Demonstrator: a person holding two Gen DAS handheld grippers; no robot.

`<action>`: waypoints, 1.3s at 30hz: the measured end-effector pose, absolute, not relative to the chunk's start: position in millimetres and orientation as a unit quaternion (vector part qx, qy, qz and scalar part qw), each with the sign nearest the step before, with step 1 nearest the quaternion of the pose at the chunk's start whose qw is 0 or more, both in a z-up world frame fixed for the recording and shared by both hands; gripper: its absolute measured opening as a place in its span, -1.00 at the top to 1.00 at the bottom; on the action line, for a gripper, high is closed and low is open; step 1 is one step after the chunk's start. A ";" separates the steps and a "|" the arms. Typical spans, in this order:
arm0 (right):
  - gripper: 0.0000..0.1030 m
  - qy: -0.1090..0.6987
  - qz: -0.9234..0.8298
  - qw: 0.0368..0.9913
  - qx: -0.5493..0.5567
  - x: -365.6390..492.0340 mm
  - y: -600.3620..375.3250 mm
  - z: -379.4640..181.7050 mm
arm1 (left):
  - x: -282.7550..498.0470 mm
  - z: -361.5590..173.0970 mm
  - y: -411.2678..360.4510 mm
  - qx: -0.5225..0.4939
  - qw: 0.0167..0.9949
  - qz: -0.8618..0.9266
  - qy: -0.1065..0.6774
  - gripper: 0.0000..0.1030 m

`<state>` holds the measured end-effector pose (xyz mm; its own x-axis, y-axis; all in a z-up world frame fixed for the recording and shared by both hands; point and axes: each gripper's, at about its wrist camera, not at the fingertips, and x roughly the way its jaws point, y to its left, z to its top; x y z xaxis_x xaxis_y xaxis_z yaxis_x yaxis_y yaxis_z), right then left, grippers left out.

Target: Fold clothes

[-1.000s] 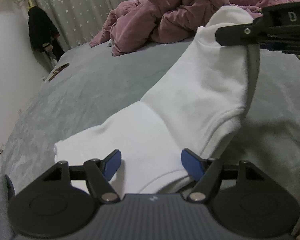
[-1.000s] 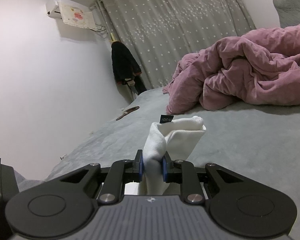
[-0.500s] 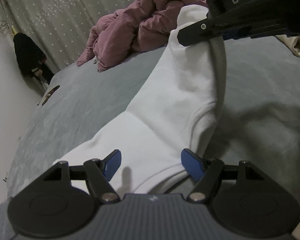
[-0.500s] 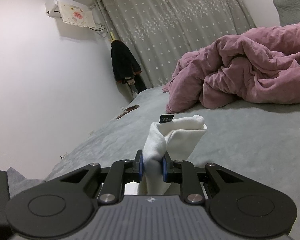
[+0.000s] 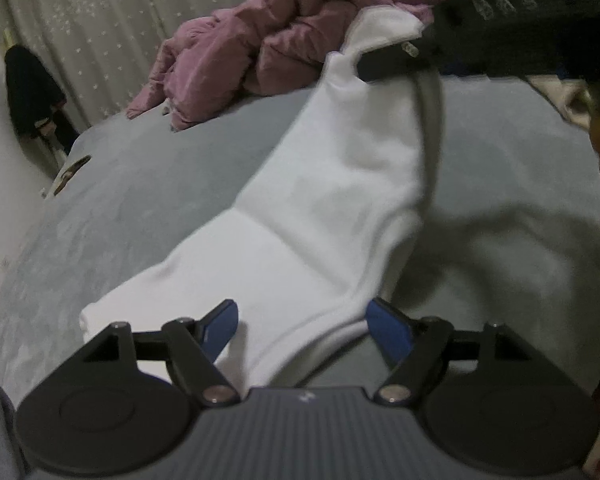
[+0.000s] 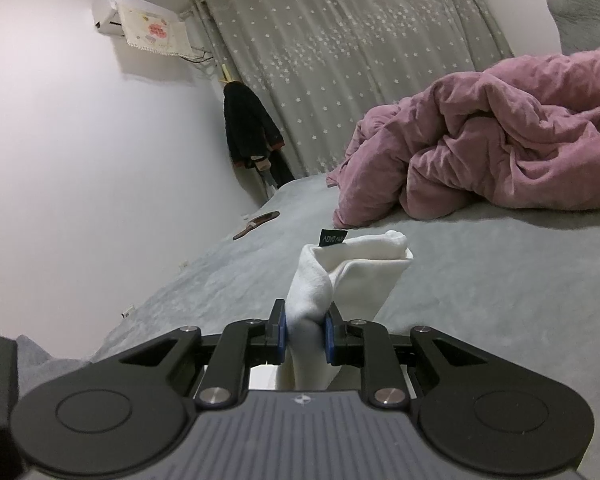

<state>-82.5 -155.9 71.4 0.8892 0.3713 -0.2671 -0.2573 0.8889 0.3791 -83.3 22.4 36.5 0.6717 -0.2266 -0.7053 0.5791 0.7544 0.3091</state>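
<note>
Left tool (image 5: pixel 302 326) jaws wide, just been opening; white garment (image 5: pixel 300 220) lies between pads, ungripped, draped over grey bed (image 5: pixel 140 200). Right tool (image 6: pixel 306 330) clamps bunched garment end, lifted far right. Right view alone shows black label (image 6: pixel 333 237), air conditioner (image 6: pixel 112 20).

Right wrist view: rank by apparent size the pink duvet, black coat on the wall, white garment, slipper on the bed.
1. pink duvet
2. white garment, clamped in the right gripper; it sits nearest the lens, so it looks inflated
3. black coat, close to the garment in apparent size, order unsure
4. slipper
</note>
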 end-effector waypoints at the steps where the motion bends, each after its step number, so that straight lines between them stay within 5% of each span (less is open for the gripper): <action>1: 0.62 0.167 0.165 0.958 0.165 -83.7 -154.5 72.0 | -85.4 34.1 20.5 0.272 0.873 -0.232 0.332 -0.44; 14: 0.62 0.160 0.170 0.960 0.155 -87.1 -151.0 75.0 | -111.9 36.7 11.3 0.280 0.855 -0.320 0.298 -0.45; 28: 0.62 0.155 0.180 0.962 0.135 -87.0 -145.3 79.2 | -91.6 40.7 26.4 0.195 0.852 -0.343 0.344 -0.44; 39: 0.62 0.148 0.188 0.966 0.093 -87.3 -132.7 82.2 | -52.9 66.5 122.7 0.069 0.914 -0.140 0.375 -0.40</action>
<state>-87.3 -132.7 82.2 0.8855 0.3910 -0.2509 -0.3360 0.9120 0.2353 -52.9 122.7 66.5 0.6796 -0.2048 -0.7044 0.3081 0.9511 0.0207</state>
